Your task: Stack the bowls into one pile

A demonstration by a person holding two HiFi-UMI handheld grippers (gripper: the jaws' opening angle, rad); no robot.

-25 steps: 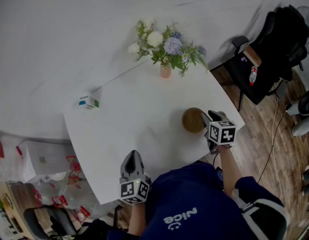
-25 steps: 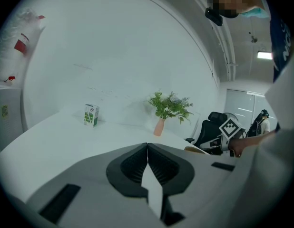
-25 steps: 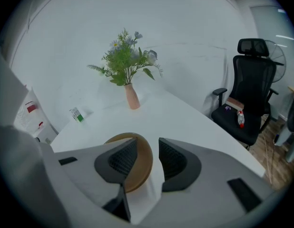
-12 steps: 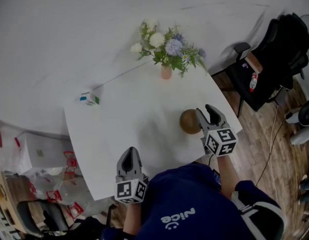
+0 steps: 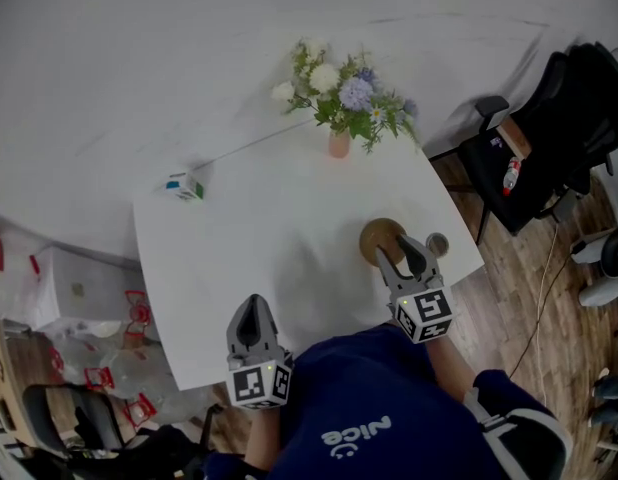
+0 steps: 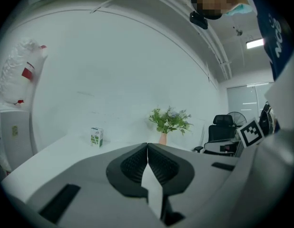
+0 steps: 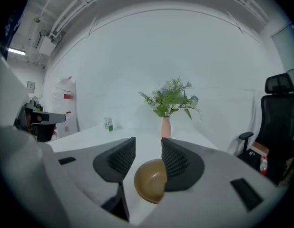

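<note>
White table [image 5: 239, 268] fills the middle of the head view, same as a second ago. You stand at its near edge. Black chair [image 5: 549, 138] stands off the right corner on the wood floor. Flowers [image 5: 349, 98] in a pink vase [image 5: 339, 145] stand at the far edge and have not moved.

Your right gripper [image 5: 399, 250] has changed most. A second ago it sat at the bowl's right side, low on the table. Now it is pulled back toward you and lifted, pointing at the bowl from the near side. Its jaws are opening, spread wide. The right gripper view shows the bowl [image 7: 149, 180] low in the gap, partly behind the right jaw, with the pads not pressing on it.

Your left gripper [image 5: 254, 308] is at the near edge, about where it was. Its jaws are pressed together with nothing between them, as the left gripper view [image 6: 147, 148] shows.

The brown bowl [image 5: 379, 236] sits upright on the table near the right edge, in the same spot as before, just ahead of the right fingertips. You cannot tell whether it is one bowl or several nested.

Small carton [image 5: 184, 185] stands at the far left corner, unmoved.

A small round thing [image 5: 437, 244] now shows just right of the right gripper. It was not visible earlier, and you cannot tell what it is.
</note>
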